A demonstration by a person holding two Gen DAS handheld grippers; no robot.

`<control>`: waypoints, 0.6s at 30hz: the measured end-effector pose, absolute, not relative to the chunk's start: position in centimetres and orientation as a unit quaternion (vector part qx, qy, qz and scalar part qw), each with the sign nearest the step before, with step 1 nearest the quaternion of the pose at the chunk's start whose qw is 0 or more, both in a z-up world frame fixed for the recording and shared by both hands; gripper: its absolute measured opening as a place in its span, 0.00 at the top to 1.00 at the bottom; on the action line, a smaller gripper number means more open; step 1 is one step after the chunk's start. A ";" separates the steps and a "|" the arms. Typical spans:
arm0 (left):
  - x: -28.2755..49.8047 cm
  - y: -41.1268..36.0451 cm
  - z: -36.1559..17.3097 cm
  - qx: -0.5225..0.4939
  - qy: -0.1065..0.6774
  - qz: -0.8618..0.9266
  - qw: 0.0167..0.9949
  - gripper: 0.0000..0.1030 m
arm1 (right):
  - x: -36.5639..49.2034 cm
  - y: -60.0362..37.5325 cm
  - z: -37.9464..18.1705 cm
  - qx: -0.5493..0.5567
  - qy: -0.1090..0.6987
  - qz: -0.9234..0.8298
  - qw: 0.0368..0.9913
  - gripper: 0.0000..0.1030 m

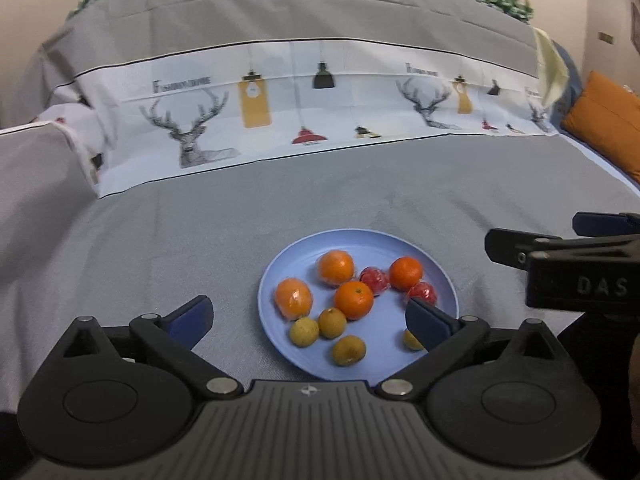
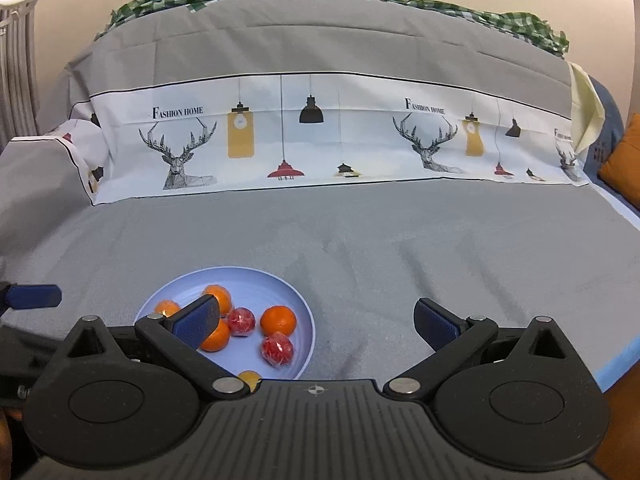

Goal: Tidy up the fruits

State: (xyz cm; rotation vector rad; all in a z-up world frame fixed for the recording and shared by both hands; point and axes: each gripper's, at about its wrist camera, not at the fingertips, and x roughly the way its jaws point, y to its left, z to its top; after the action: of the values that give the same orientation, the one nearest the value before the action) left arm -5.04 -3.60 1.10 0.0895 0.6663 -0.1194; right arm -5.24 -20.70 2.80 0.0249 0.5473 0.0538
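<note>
Blue plate (image 1: 280, 344) holds all visible fruit, mixed; looks unsorted. Left gripper (image 1: 308, 322) and right gripper (image 2: 316, 322) both spread, empty.

left wrist: low, near, facing plate (image 1: 280, 276) | right wrist: further right | shared: plate, cloth (image 2: 400, 248)

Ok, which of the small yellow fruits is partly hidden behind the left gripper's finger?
The lone yellow fruit at the plate's right edge; the other three cluster in full view further left.
</note>
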 end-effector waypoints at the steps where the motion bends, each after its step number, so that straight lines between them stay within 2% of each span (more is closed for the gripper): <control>1: -5.3 -3.5 1.2 0.037 0.328 -0.049 0.943 0.01 | -5.1 -20.8 2.7 0.019 0.273 0.033 0.961 0.01; 10: -6.3 -3.6 3.9 0.022 0.341 0.016 0.940 0.01 | -4.5 -21.9 2.8 0.062 0.272 0.087 0.956 0.01; 18: -6.0 -4.0 3.3 0.009 0.370 0.025 0.929 0.01 | -5.0 -22.9 3.2 0.071 0.255 0.086 0.961 0.01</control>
State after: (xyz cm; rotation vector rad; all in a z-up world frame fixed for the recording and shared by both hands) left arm -5.98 -3.98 3.34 0.0186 0.7573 0.0506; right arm -4.95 -22.91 3.22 0.1430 0.5172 0.1735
